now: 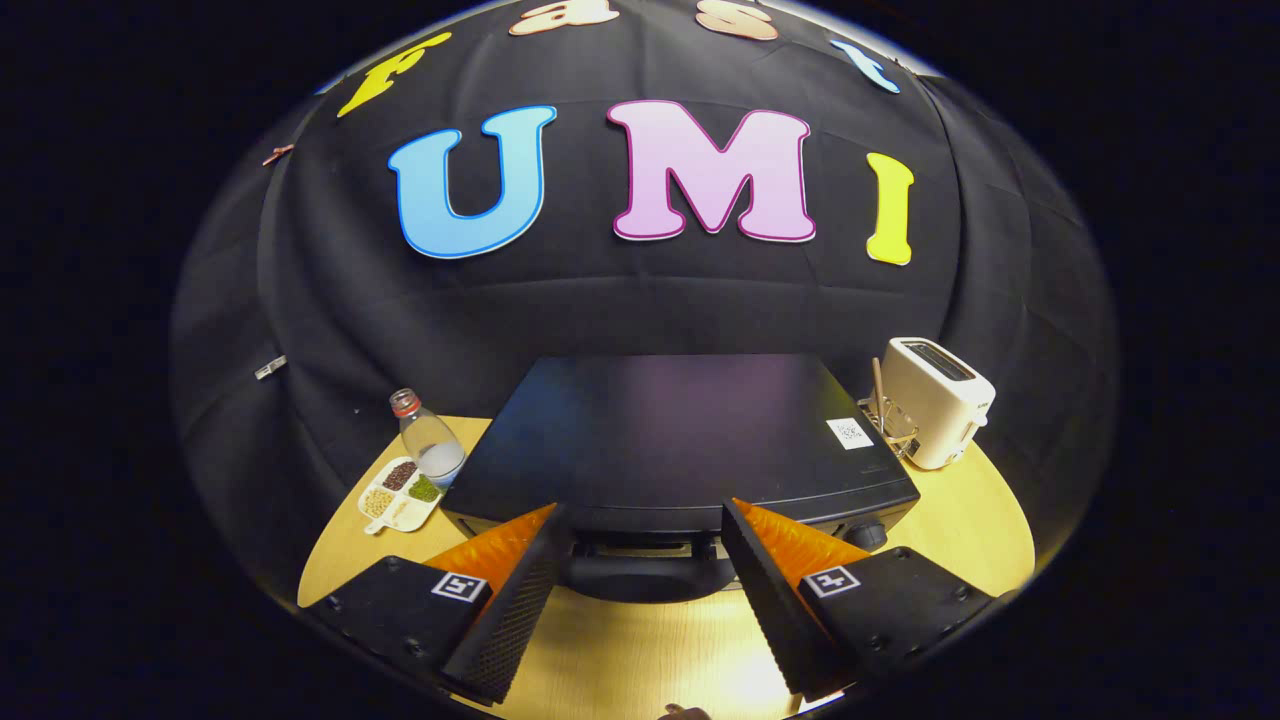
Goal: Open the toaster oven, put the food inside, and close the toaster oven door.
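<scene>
A black toaster oven (660,430) stands on the round wooden table (960,520), and I look down on its flat top. My gripper (642,508) is open, with its fingertips level with the oven's top front edge. Between the fingers I see the oven's front and a dark curved part (640,578), perhaps the handle; I cannot tell whether the door is open or shut. A control knob (868,533) sits at the oven's front right corner. A white divided dish (398,492) with beans and grains lies left of the oven.
A clear bottle (428,442) with a red cap stands by the oven's left rear side, beside the dish. A white pop-up toaster (935,412) and a wire rack (888,418) stand at the oven's right rear. Bare table lies below the fingers.
</scene>
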